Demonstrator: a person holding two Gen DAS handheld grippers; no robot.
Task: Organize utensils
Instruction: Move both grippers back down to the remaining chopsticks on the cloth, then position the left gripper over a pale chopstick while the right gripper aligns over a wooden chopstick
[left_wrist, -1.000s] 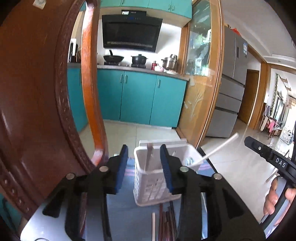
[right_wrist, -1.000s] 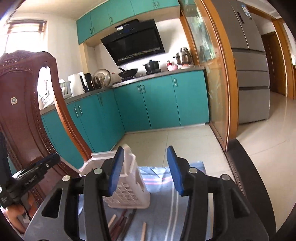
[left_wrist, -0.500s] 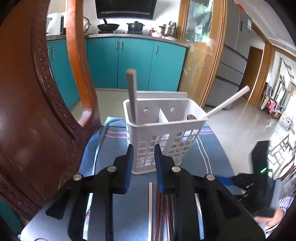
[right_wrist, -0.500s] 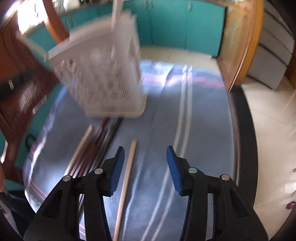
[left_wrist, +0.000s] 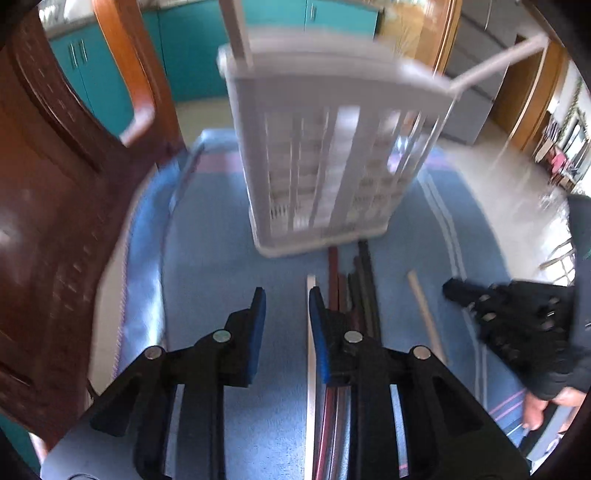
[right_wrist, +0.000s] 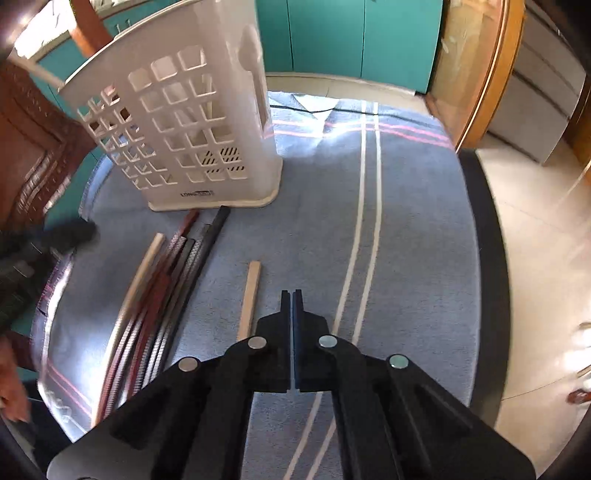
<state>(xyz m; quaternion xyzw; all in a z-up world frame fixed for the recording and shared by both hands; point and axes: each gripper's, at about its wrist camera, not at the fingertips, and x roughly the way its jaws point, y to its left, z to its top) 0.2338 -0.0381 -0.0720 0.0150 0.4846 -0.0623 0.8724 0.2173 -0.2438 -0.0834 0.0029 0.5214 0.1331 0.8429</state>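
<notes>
- The right gripper (right_wrist: 292, 295) has just snapped closed; its fingers are pressed together with nothing between them, just beside a lone pale chopstick (right_wrist: 249, 299).
- The left gripper (left_wrist: 286, 302) has its fingers spread a little, empty, over the blue cloth (left_wrist: 221, 236).
- A bundle of chopsticks (right_wrist: 173, 280) lies on the cloth, reaching to the foot of the white basket (right_wrist: 192, 122).

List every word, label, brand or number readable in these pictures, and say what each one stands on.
Small dark label at the foot of the white utensil basket, right wrist view: too small and blurred to read.
Left wrist view: basket is motion-blurred; no text shows.
Chopsticks, blue cloth, both grippers: no readable text.
</notes>
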